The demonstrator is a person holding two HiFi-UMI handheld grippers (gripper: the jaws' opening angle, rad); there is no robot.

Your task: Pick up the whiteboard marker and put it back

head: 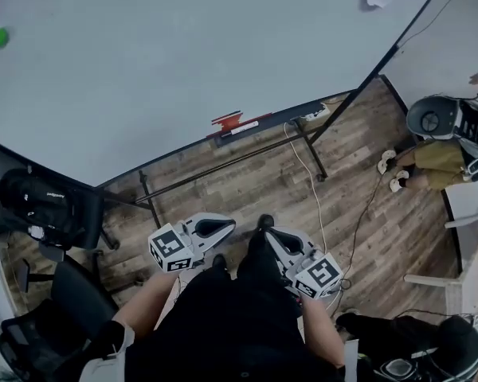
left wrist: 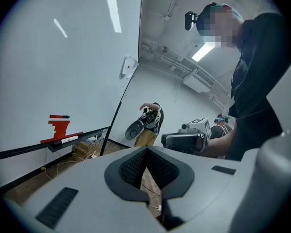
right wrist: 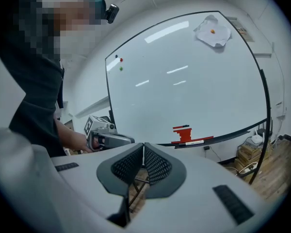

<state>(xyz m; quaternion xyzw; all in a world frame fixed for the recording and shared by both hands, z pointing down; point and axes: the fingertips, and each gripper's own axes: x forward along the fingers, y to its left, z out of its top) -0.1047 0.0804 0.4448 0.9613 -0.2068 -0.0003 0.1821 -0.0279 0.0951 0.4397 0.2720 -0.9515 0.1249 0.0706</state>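
Wood-plank floor (head: 358,213), big whiteboard (head: 143,70), whiteboard marker (head: 244,128) on its tray (head: 291,114), left gripper (head: 225,226) and right gripper (head: 272,234) fingers together, empty.

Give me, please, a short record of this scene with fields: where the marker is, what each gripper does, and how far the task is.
marker: the whiteboard marker lies on the tray under the whiteboard, beside a red eraser
left gripper: fingers together, holding nothing, low in front of the person
right gripper: fingers together, holding nothing
task: marker not yet picked up
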